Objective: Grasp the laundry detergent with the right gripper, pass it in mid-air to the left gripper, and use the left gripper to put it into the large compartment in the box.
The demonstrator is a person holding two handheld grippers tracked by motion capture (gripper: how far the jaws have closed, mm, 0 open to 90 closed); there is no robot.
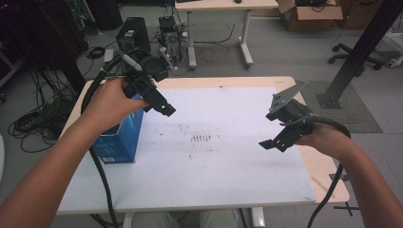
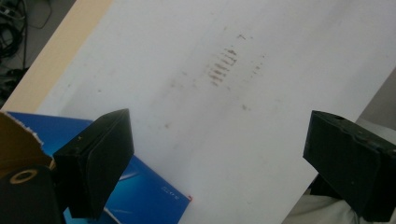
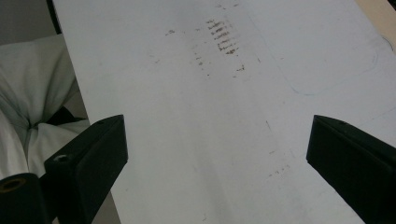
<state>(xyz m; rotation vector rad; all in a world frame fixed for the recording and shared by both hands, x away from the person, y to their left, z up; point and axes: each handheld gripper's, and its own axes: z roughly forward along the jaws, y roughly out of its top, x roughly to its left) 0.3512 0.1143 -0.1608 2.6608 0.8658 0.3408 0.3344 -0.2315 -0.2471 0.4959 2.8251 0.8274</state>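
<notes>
A blue carton [image 1: 116, 140] stands at the left of the white mat [image 1: 223, 166]. My left gripper [image 1: 159, 105] hovers just above and right of the carton, tilted down toward the mat, jaws wide open and holding nothing. In the left gripper view the gripper [image 2: 217, 140] frames bare mat, with the blue carton [image 2: 149, 191] and its brown flap [image 2: 14, 135] at the lower left. My right gripper [image 1: 278, 141] hangs over the mat's right edge, pointing left. In the right gripper view the gripper [image 3: 217, 140] is open over bare mat.
A patch of brown marks [image 1: 200, 138] stains the middle of the mat. The wooden table [image 1: 328, 175] shows around the mat's edges. Cables, a computer case [image 1: 133, 31] and another desk [image 1: 223, 7] lie beyond the far edge. The person's pale trousers [image 3: 32, 93] show below the near edge.
</notes>
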